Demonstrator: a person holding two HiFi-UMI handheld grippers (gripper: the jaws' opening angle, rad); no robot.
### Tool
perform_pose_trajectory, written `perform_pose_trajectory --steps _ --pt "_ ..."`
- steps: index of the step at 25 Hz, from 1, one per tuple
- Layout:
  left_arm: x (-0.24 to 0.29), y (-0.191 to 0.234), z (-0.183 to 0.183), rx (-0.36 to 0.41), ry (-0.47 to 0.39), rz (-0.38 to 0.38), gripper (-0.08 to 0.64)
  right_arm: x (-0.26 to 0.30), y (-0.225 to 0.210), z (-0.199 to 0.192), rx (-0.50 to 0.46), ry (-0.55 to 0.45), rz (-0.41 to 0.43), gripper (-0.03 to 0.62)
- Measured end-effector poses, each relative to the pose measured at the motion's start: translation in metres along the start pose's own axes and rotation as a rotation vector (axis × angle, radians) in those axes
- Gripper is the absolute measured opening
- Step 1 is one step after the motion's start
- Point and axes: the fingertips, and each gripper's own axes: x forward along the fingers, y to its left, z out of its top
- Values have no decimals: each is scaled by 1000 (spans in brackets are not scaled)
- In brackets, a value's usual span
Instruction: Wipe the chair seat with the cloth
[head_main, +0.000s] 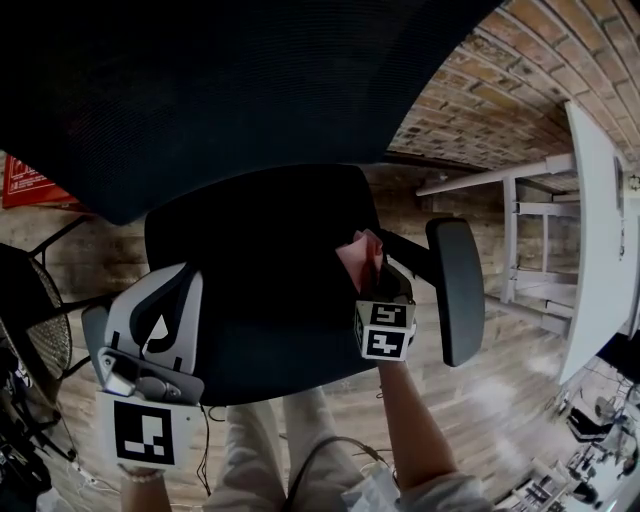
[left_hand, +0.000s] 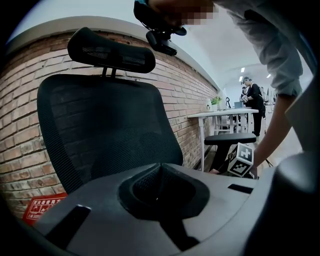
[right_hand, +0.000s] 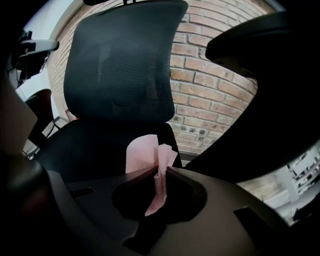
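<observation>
As right gripper (right_hand: 159, 173) pinches it, cloth (right_hand: 142, 154), over chair seat (right_hand: 90, 147)

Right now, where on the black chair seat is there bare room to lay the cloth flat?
The middle and left of the black mesh seat lie bare, bordered by the left gripper, the mesh backrest and the pink cloth. The right edge is crowded: the right gripper, shut on the cloth, sits close to the black padded armrest.
</observation>
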Motion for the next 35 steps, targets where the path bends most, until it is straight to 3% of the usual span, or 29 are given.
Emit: perform_pose_trajectory --steps 7,17,35 --pt "-15 10 -6 -5 5 25 18 -2 28 0 9 -5 56 55" --pt "-47 27 -29 -6 25 59 18 -4 111 -10 -28 7 185 55" --pt "-79 47 -54 -13 3 51 18 -43 300 -27 -116 6 459 55"
